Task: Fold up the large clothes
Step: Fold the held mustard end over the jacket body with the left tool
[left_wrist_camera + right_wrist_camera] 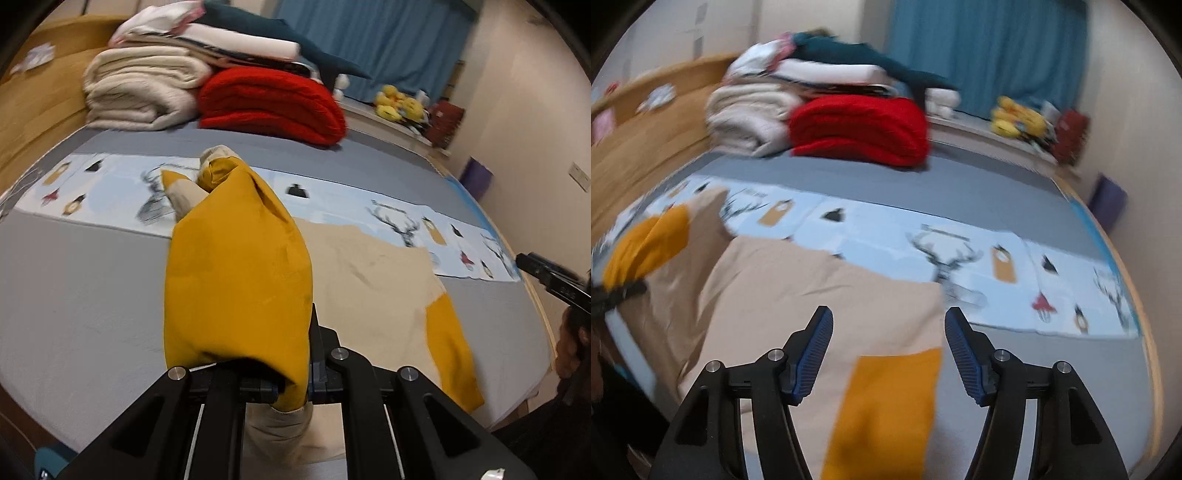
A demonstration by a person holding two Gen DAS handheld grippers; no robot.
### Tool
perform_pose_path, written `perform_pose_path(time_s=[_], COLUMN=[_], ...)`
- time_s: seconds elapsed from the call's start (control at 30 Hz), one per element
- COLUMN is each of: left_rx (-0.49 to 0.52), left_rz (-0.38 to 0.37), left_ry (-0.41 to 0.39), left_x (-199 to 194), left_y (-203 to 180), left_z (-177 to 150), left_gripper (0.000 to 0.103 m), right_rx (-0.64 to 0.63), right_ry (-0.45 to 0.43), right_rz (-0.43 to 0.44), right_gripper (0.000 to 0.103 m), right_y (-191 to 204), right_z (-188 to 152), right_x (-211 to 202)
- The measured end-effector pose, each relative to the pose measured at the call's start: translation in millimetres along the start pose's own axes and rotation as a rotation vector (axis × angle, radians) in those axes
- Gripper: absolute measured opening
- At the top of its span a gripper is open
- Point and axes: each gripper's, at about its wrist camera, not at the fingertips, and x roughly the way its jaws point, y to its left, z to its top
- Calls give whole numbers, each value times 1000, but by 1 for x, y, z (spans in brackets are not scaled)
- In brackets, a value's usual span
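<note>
A beige garment with mustard-yellow sleeves (798, 295) lies spread on the grey bed (1052, 373). My left gripper (295, 384) is shut on one yellow sleeve (236, 280) and holds it lifted, draped over the fingers. The garment's beige body (369, 284) and other yellow sleeve (450, 350) lie to its right. My right gripper (888, 354) is open and empty, hovering just above the other yellow sleeve (886, 406). The right gripper also shows at the edge of the left wrist view (546, 277). The left gripper with its sleeve shows at the left of the right wrist view (642, 251).
A light blue printed sheet (110, 192) runs across the bed. Folded beige blankets (140, 92) and a red blanket (269, 103) are stacked at the headboard end. A wooden headboard (37, 92) is left. Yellow plush toys (399, 103) sit by a blue curtain (388, 44).
</note>
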Motion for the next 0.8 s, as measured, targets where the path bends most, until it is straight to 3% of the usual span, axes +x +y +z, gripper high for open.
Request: perform_pose_path(time_s=[0.07,0.2,0.4,0.57,0.67,0.73,0.8], left_rx=[23,95,300,466,604,650,630], left_rz=[-11,-49,-87,-186,-236,-241,-268], left_ry=[1,18,43,113,205,256,313], left_x=[5,17,33,50,66,74,79], left_y=[-15,-53,-123,-182,-213,-221,-219], left_z=[1,1,-18,-45,-73,-85,-88], left_gripper=[7,5,4,3,4,6,23], right_rx=[84,131,129,183,209,218,227], right_ry=[80,31,35,43,64,84,102], right_rz=[-6,-19,-9,23,71,118,157], right_gripper=[64,64,64,64,64,64,64], right_y=[-20,-43,-60,-81,-88,-87,-84], right_z=[-8,-3,-15,-23,-28,-30,-30], right_x=[11,-2,-14,-20,-20,-17,-12])
